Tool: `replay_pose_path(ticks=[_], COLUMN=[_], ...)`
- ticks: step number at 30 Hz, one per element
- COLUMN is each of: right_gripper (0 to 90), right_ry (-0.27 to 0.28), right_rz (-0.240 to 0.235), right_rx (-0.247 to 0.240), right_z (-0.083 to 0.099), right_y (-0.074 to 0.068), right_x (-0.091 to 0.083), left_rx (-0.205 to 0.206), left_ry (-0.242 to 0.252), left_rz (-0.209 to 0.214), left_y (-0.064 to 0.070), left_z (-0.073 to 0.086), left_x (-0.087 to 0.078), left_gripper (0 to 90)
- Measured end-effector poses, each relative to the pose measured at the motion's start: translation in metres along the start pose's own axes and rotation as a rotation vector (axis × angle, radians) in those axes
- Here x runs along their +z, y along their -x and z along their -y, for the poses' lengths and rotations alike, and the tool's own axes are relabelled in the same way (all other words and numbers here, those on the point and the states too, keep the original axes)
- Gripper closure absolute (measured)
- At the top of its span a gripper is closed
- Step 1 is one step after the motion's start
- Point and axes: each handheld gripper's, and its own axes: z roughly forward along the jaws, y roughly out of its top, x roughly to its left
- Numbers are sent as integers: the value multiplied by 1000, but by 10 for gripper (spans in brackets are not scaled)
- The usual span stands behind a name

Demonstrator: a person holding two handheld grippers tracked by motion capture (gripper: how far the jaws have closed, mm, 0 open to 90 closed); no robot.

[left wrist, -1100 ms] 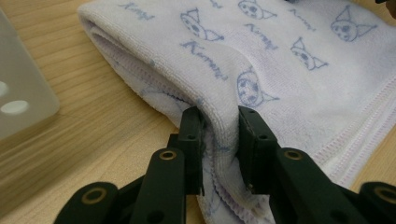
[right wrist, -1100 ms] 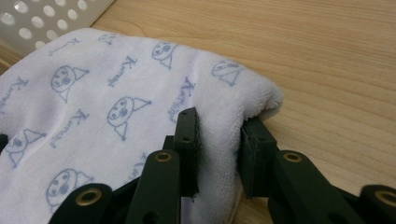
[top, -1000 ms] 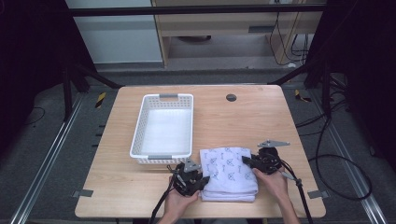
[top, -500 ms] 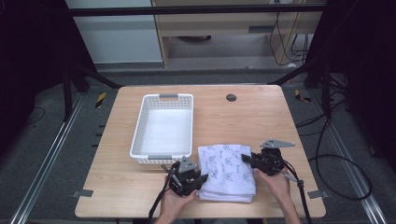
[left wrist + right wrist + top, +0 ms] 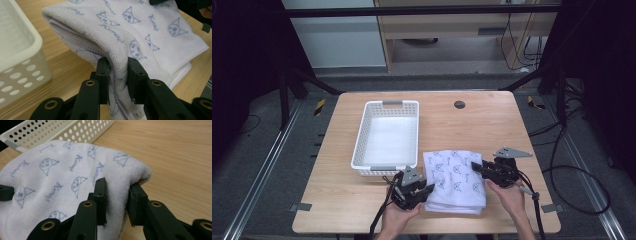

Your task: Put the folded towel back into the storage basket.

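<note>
Towel point(image 5: 455, 181) lies folded, seemingly long axis front-to-back.

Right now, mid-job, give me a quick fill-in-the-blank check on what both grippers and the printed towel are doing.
1. Both the left gripper and the right gripper are shut on the folded white ____ with blue cat prints.
2. The white perforated plastic basket holds ____.
3. In the high view, the basket lies to the towel's ____.
4. Everything rests on a ____ table.

Missing words: towel; nothing; left; wooden
</note>
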Motion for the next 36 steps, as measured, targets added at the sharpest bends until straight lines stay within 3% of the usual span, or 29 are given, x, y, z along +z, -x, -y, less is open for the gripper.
replay_pose_path(ticks=[36], right_gripper=[722], right_ry=[112], right_rz=[-10], right_rx=[-51], right_z=[-26], right_y=[-16], right_x=[-24], left_rx=[28], left_ry=[86], left_rz=[-5], left_y=[4], left_z=[-23], left_x=[-35], left_gripper=[728])
